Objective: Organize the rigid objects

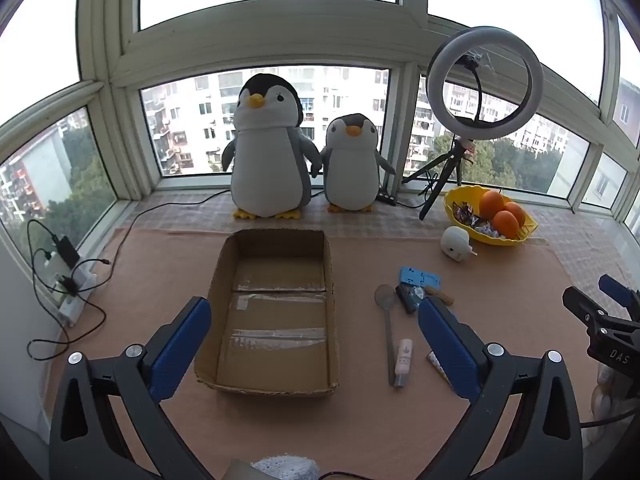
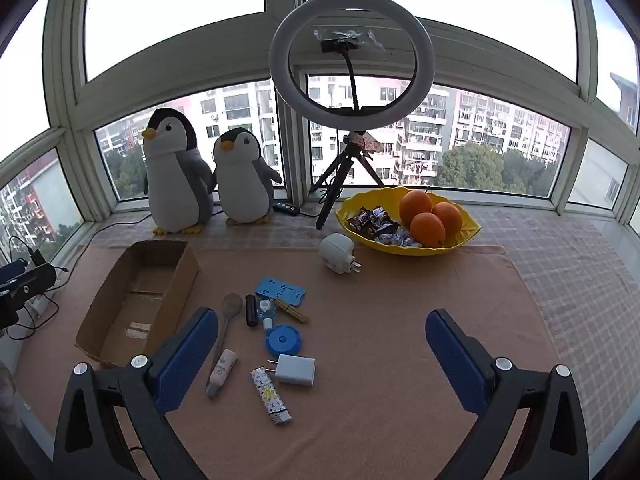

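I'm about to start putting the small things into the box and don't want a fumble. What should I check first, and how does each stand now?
1. Cardboard box empty and open at the top: ok.
2. Left hand-held gripper open, nothing between its jaws: ok.
3. Right hand-held gripper open, holding nothing: ok.
4. Small things apart enough to grasp singly: not ok; spoon touches the pink tube.
5. White charger lying free: ok.
6. Patterned lighter free of its neighbours: ok.
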The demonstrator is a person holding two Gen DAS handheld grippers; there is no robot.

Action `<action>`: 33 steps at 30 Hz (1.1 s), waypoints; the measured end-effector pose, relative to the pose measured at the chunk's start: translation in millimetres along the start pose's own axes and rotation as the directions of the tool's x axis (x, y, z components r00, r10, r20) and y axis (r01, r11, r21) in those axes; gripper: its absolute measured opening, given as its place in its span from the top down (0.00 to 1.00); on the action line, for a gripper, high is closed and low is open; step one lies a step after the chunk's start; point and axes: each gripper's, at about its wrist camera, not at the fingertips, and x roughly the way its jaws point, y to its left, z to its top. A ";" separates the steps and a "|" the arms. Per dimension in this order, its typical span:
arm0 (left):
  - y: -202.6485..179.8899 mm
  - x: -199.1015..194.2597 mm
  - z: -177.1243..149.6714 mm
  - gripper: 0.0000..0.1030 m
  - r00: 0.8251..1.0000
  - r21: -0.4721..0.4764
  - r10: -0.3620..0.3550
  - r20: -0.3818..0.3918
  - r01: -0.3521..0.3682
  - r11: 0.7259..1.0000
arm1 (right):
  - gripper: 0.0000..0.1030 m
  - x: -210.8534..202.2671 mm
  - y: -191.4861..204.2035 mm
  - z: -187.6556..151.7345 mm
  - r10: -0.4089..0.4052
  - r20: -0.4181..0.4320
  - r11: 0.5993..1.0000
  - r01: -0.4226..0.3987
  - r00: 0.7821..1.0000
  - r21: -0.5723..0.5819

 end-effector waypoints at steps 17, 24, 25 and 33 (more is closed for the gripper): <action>4.5 2.2 -2.6 0.00 1.000 -0.007 0.020 0.000 -0.020 1.000 | 0.01 1.4 -1.7 -1.9 -0.007 -0.003 1.000 0.007 1.000 0.004; 3.7 0.5 -2.4 0.00 1.000 -0.001 0.027 0.011 -0.027 1.000 | 0.01 0.2 -4.9 0.3 -0.006 -0.007 1.000 0.006 1.000 0.011; 3.9 0.4 -2.1 0.00 1.000 -0.001 0.028 0.011 -0.028 1.000 | 0.01 0.1 -5.2 0.4 -0.005 -0.006 1.000 0.005 1.000 0.012; 3.0 -0.3 -1.8 0.00 1.000 -0.001 0.028 0.011 -0.028 1.000 | 0.01 1.4 -4.9 0.4 -0.006 -0.007 1.000 0.006 1.000 0.008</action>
